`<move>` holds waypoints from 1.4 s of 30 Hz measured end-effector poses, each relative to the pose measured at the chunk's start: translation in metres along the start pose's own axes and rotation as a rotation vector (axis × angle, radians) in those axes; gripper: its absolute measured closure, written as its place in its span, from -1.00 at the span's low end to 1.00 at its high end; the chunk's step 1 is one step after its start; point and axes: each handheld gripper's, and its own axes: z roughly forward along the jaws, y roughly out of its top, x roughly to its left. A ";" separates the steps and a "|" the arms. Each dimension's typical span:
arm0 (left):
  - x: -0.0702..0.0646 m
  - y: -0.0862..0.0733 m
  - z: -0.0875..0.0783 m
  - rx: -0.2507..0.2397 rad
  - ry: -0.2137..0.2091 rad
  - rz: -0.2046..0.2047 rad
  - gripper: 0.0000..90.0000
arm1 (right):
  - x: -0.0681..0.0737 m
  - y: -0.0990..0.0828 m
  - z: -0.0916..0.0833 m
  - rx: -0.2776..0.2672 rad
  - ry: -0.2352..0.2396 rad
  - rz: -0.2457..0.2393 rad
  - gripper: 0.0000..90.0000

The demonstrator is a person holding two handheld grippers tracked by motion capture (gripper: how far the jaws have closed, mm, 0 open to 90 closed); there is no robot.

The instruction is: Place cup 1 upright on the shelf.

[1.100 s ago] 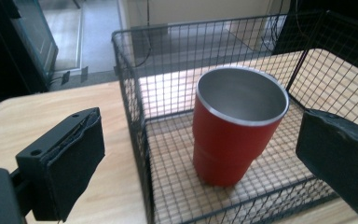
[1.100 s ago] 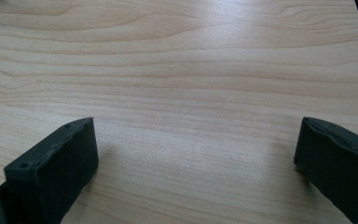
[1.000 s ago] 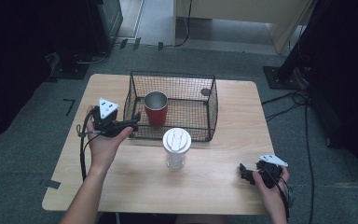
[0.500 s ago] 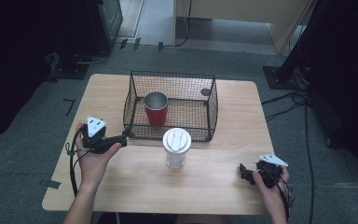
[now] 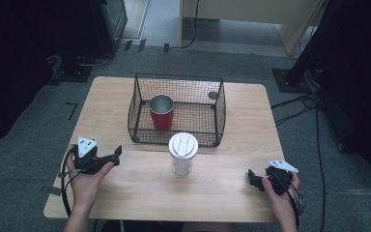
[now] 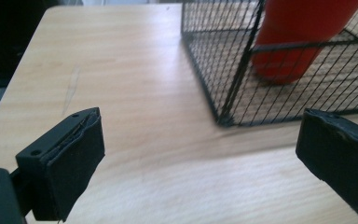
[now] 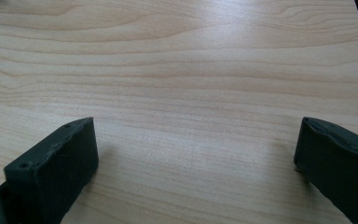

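Left side of the desk [image 5: 116,106]: the left gripper [image 5: 112,155] sits low over the wood near the front left corner, held in the person's left hand [image 5: 88,174]. Its jaws are spread wide and grasp nothing; in the left gripper view bare desk lies between them. They point toward the near left corner of the wire basket [image 5: 140,121], from which they stand apart.

Centre: the wire basket stands on the far half of the desk. The red cup [image 5: 162,111] stands upright inside it, in the left part, close to the left wall. In the left gripper view the red cup [image 6: 303,37] appears behind the mesh of the wire basket [image 6: 233,93]. Just in front of the basket, a clear cup with a white lid [image 5: 182,152] stands upright on the desk.

Right side: the right gripper [image 5: 252,180] rests near the front right corner, held in the right hand [image 5: 280,191], well apart from both cups. Its jaws are released, with bare wood between them.
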 end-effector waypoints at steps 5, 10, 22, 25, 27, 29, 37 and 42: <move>0.011 -0.021 0.001 0.034 0.016 -0.020 -0.96 | 0.000 0.000 0.000 0.000 -0.001 0.000 -1.00; 0.021 -0.037 0.001 0.060 0.031 -0.033 -0.96 | 0.000 0.000 0.000 0.000 0.000 0.000 -1.00; 0.031 -0.057 -0.001 0.146 0.043 -0.031 -0.95 | 0.001 0.000 0.000 0.000 -0.009 0.007 -1.00; 0.030 -0.061 0.000 0.181 0.054 -0.002 -0.95 | 0.002 0.000 0.000 0.000 -0.018 0.018 -1.00; 0.034 -0.062 -0.001 0.201 0.051 -0.012 -0.95 | 0.003 0.000 0.000 -0.002 -0.021 0.019 -1.00; 0.037 -0.063 -0.004 0.207 0.062 -0.012 -0.95 | 0.005 -0.001 -0.001 -0.001 -0.020 0.017 -1.00; 0.047 -0.066 -0.005 0.231 0.048 -0.048 -0.95 | 0.016 -0.004 -0.006 0.015 0.008 -0.001 -1.00; 0.043 -0.066 -0.003 0.247 0.069 -0.013 -0.95 | 0.020 0.000 -0.013 -0.013 0.038 0.021 -1.00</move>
